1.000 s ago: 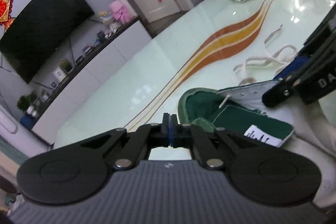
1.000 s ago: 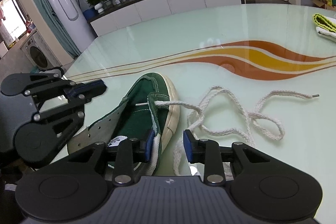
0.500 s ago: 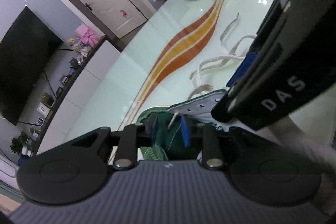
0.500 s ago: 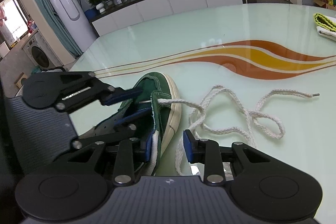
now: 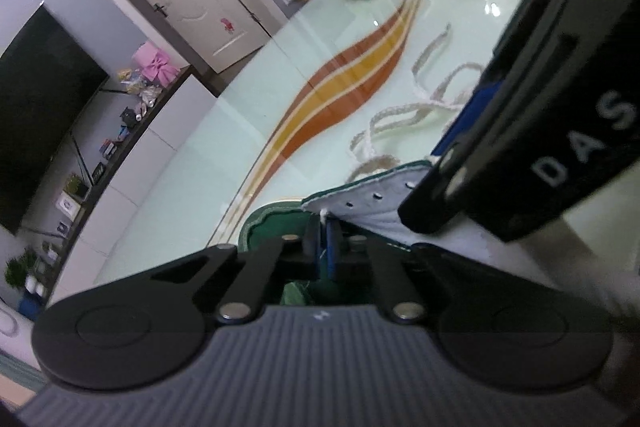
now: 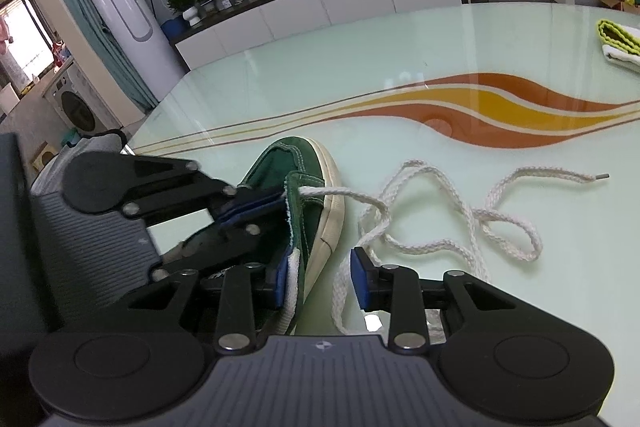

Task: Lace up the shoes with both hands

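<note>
Right wrist view showed the green sneaker [image 6: 308, 203] lying on the glass worktop [image 6: 400, 99], its white shoelace [image 6: 436, 227] run through one eyelet and trailing loose. The left gripper [image 6: 256, 209] had its fingers pressed together on the lace tip at the eyelet flap; the right gripper [image 6: 320, 283] stood spread astride the sole. Pulling steadily along the eyelet's line, I judged, would keep the flap from buckling.

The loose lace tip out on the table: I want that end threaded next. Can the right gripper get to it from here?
Probably yes: the right gripper is open, and only bare table and slack lace lie between it and the lace tip.
</note>
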Demonstrator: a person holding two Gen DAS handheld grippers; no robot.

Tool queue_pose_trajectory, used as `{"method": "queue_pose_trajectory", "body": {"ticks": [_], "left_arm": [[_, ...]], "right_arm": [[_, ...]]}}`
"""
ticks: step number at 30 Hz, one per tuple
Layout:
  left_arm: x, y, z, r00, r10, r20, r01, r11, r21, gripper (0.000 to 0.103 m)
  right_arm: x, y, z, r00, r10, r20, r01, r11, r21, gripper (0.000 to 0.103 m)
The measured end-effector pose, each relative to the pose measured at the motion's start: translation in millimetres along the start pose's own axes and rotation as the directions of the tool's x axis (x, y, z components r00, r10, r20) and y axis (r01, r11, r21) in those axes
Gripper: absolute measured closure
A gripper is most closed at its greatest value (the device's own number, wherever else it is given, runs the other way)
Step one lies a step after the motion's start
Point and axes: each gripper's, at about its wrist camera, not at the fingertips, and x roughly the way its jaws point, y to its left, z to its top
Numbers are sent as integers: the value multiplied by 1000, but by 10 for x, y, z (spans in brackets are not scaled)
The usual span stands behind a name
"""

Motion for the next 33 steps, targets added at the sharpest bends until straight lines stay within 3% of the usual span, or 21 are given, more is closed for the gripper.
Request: {"method": "queue_pose_trajectory", "body": {"ticks": [3,7,9,10,12,15,19,20,21,23,24,25,27,28,30,32,33], "left_arm": [[-79,102,-50,995,99,8,-98,993,-71,98],[-178,276,-94,975,221,-4,-219,966,-137,98],[-249,314,-93,960,280,3,-277,951,-138,98],[-322,366,-97,937,350,7,-346,927,-148,98],[-409,449,-104,913,408,16,-399,901,-171,97],[-698,760,-160,817,575,28,-545,788,-286,97],[-976,977,-184,739,672,50,-610,699,-374,98],[-1100,1003,-183,680,730,70,-651,644,-402,97],[-1217,1052,-168,640,765,78,-676,608,-416,97],[-1404,1143,-173,602,792,97,-675,570,-467,97],[-1524,1206,-180,571,816,89,-680,531,-505,97],[-1561,1237,-173,578,811,91,-671,535,-513,97],[-1653,1274,-178,638,755,148,-600,609,-519,98],[-1644,1268,-170,655,740,155,-585,626,-516,98],[-1609,1249,-159,762,618,193,-437,711,-551,98],[-1592,1255,-146,836,495,235,-297,770,-565,98],[-1577,1234,-108,857,442,264,-239,795,-557,98]], "right_arm": [[4,4,3,1000,-1,0,1,1000,-1,68],[6,-12,10,1000,-5,1,5,1000,-3,66],[7,-13,13,1000,-5,1,5,1000,-4,66],[7,-13,13,1000,-5,2,5,1000,-5,66],[7,-12,13,1000,-5,3,5,1000,-7,66],[7,-9,12,1000,-8,4,8,1000,-14,66],[9,2,11,1000,-12,6,12,1000,-24,66],[10,5,12,1000,-13,6,13,1000,-26,65],[14,0,9,1000,-13,7,13,1000,-27,65],[24,-14,-6,1000,-15,9,15,999,-33,65],[23,-4,-7,1000,-18,10,19,999,-40,65],[19,12,-5,1000,-21,11,21,998,-53,65],[-82,76,42,998,-22,66,28,994,-101,65],[-161,117,79,994,-19,109,33,991,-132,65],[-320,200,153,981,-10,195,48,980,-192,65],[-478,283,227,960,5,278,67,966,-250,60],[-557,325,264,948,15,319,79,957,-278,53]]}}
